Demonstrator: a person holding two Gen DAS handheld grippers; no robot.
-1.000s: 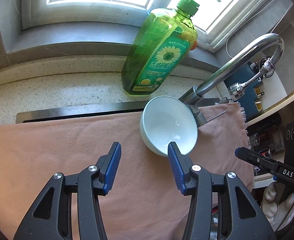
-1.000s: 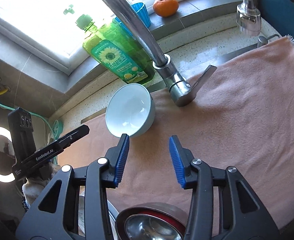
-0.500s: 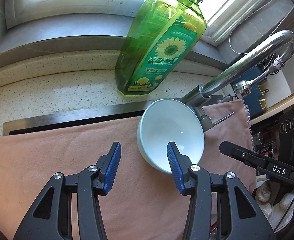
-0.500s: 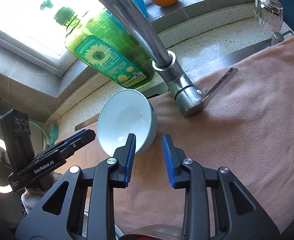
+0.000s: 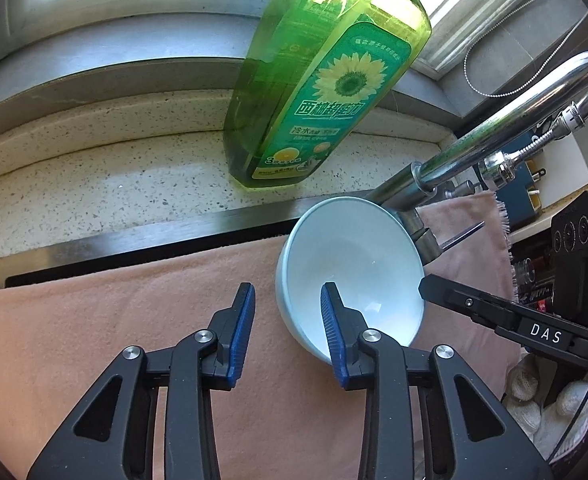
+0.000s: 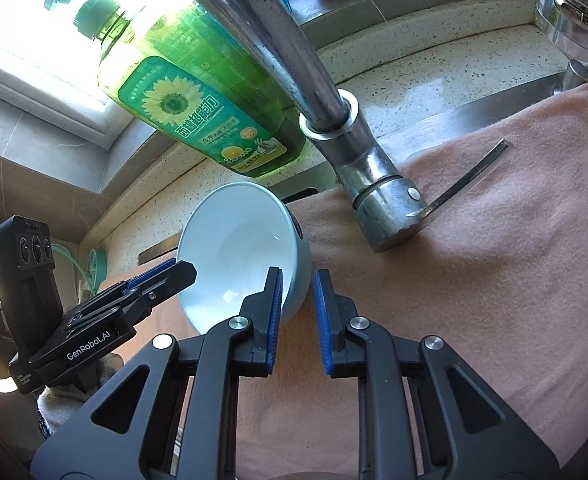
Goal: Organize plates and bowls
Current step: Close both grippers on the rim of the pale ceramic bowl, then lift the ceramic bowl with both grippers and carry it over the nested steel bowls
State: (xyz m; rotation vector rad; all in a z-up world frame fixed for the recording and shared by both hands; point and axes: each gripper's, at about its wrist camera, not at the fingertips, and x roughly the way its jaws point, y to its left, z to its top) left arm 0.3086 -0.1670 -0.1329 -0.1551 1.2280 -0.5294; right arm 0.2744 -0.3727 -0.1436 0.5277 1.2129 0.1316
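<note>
The pale bowl (image 5: 354, 264) sits mid-frame on the pink cloth (image 5: 113, 320), not yet lifted. Both claws straddle its rim, jaws just closing: left gripper (image 5: 287, 330) part-spread, right gripper (image 6: 297, 312) nearly pinching. Organizing has barely begun.

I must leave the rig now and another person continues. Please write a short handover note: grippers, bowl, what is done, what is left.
Left gripper: open, jaws just closing. One finger is inside the bowl and one outside, with the outer pad clear of the wall.
Right gripper: jaws just closing astride another part of the rim. I cannot tell if the pads press.
Bowl: pale blue, tilted on the pink cloth, beside the tap.
Done: both grippers set at the rim.
Left: grip, lift, put away. No other dishes in view.
</note>
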